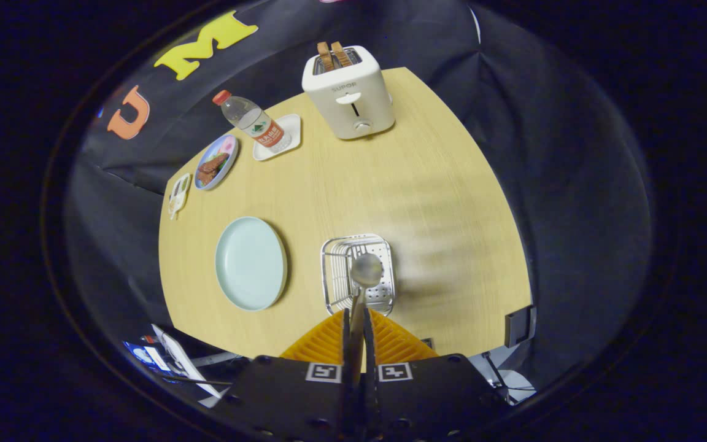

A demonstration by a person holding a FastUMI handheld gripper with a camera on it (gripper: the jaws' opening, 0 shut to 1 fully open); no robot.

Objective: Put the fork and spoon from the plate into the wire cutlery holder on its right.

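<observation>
My gripper point(355, 319) is shut on the handle of a metal spoon point(366, 270), whose bowl points away from the fingers and hangs over the wire cutlery holder point(336, 270). The holder stands on the wooden table just ahead of the fingers. A pale blue plate point(250, 263) lies to the holder's left with nothing on it. I cannot make out a fork inside the holder; the spoon covers part of it.
A white toaster point(350, 92) with two slices of bread stands at the table's far side. A water bottle point(250, 120) lies on a small white tray point(286, 132), with a plate of food point(215, 161) to its left. The table's near edge is close under the fingers.
</observation>
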